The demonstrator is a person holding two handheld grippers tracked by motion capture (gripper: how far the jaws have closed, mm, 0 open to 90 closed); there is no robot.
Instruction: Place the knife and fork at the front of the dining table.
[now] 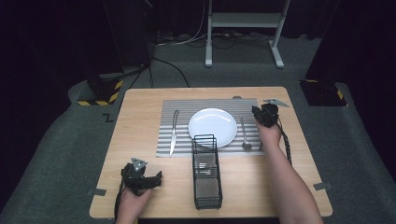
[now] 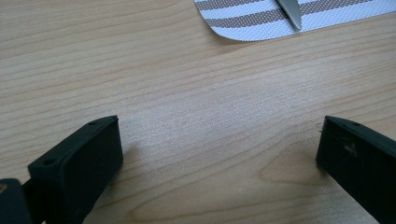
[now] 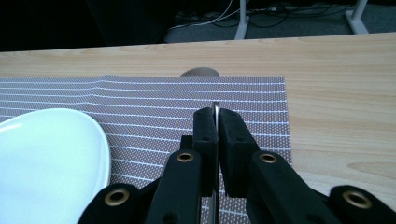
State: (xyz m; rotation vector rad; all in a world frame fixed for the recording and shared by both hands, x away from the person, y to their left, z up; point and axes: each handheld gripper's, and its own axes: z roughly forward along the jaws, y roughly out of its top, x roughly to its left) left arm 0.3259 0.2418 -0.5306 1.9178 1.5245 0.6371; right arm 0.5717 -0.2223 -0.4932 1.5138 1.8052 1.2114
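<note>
My right gripper (image 1: 258,112) (image 3: 216,122) hovers over the right part of the striped placemat (image 1: 180,121) (image 3: 154,100), shut on a thin metal utensil (image 3: 215,106) seen edge-on. I cannot tell what kind of utensil it is. A white plate (image 1: 213,127) (image 3: 44,158) sits mid-mat, with a knife (image 1: 173,133) to its left and a spoon (image 1: 243,135) to its right. My left gripper (image 1: 148,179) (image 2: 219,135) rests low over bare wood at the front left, open, with nothing between its jaws. One end of the knife (image 2: 290,11) lies on the placemat corner (image 2: 252,21) ahead.
A black wire caddy (image 1: 206,171) stands lengthwise in front of the plate, between my two forearms. A small round object (image 1: 236,97) (image 3: 201,72) lies at the mat's far edge. Beyond the wooden table (image 1: 140,107) are grey carpet, cables and a metal frame (image 1: 243,28).
</note>
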